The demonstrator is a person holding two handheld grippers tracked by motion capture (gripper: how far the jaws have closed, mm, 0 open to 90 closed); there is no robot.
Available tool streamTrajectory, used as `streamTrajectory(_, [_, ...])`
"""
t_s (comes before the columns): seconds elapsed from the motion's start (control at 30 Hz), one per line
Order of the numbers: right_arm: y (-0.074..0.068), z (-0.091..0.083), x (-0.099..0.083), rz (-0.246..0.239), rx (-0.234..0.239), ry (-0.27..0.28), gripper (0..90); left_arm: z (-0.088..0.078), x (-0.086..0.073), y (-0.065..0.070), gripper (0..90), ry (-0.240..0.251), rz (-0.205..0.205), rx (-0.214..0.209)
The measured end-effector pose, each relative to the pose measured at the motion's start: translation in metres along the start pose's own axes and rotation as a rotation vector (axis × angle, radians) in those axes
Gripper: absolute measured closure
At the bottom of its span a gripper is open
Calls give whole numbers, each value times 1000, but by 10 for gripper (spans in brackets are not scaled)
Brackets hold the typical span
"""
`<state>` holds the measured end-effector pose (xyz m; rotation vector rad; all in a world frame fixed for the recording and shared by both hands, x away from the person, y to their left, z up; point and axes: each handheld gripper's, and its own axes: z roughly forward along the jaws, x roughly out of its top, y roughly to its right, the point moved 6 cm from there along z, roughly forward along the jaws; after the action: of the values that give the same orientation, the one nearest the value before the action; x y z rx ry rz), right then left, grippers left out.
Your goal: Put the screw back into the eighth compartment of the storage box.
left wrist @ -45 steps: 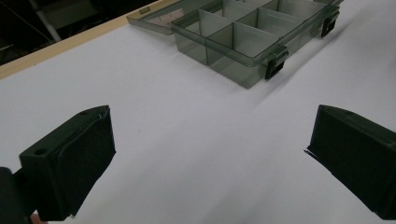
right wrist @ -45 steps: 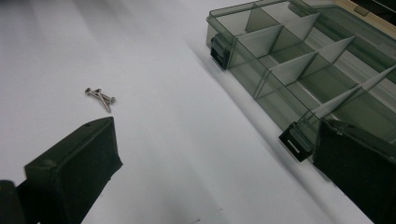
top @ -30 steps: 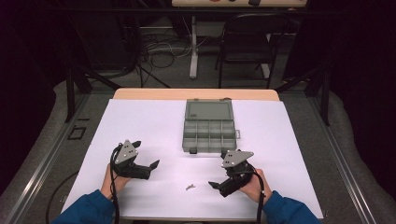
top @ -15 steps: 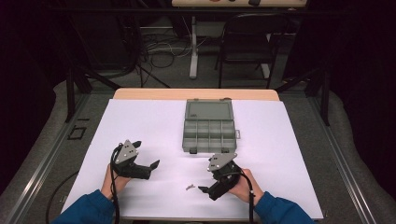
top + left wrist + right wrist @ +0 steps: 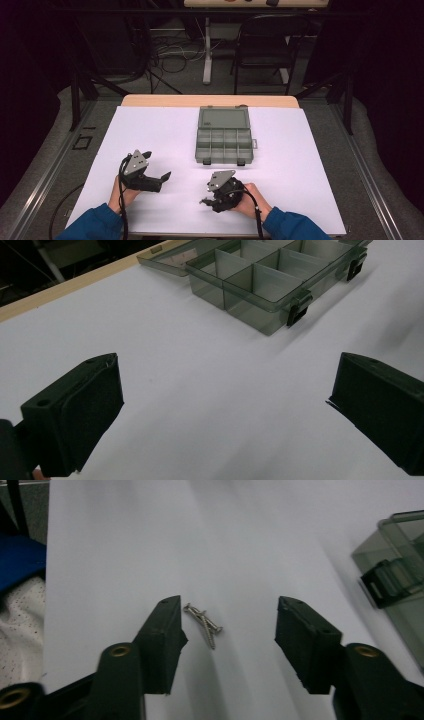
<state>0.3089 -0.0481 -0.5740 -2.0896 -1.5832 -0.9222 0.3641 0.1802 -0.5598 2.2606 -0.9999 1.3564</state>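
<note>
A few small silver screws (image 5: 204,625) lie together on the white table cover (image 5: 165,130). My right gripper (image 5: 227,620) is lowered over them with one jaw on each side. Its jaws have just been closing and stand partly open, their pads not touching the screws. From above, the right gripper (image 5: 206,199) sits near the table's front edge, in front of a grey compartment box (image 5: 223,145). My left gripper (image 5: 159,165) rests at the front left, wide open and holding nothing, with bare cover between its jaws (image 5: 225,385).
The box's lid (image 5: 223,119) lies open and flat behind its compartments. Its front latches (image 5: 299,310) face the grippers, and a corner of the box (image 5: 400,565) lies to the right of my right gripper. A chair (image 5: 265,45) and cables stand beyond the table.
My right gripper has moved left and slightly down, over the screws, and its jaws have narrowed around them. The left gripper has stayed in place.
</note>
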Motion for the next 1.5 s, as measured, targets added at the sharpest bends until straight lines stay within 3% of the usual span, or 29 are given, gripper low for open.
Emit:
streamTrajectory(0.17, [-5,10,1,-18,27,-38,651,1,-1,0,0,-11,2,-1])
streamTrajectory(0.47, [-7,22,-2,-22,57,-64,794,2,-2,-1,0,-20,-4,-2])
streamTrajectory(0.57, [-7,24,-3,-4,56,-69,869,1,-2,-1,0,-19,-2,-3])
streamTrajectory(0.77, [-5,23,-6,-5,55,-78,875,1,-2,0,0,-21,-3,-6])
streamTrajectory(1.17, [-2,11,-3,8,35,-45,876,0,-1,0,0,-13,3,-4])
streamTrajectory(1.5, [4,1,-7,29,-2,-31,877,-1,1,0,0,2,4,3])
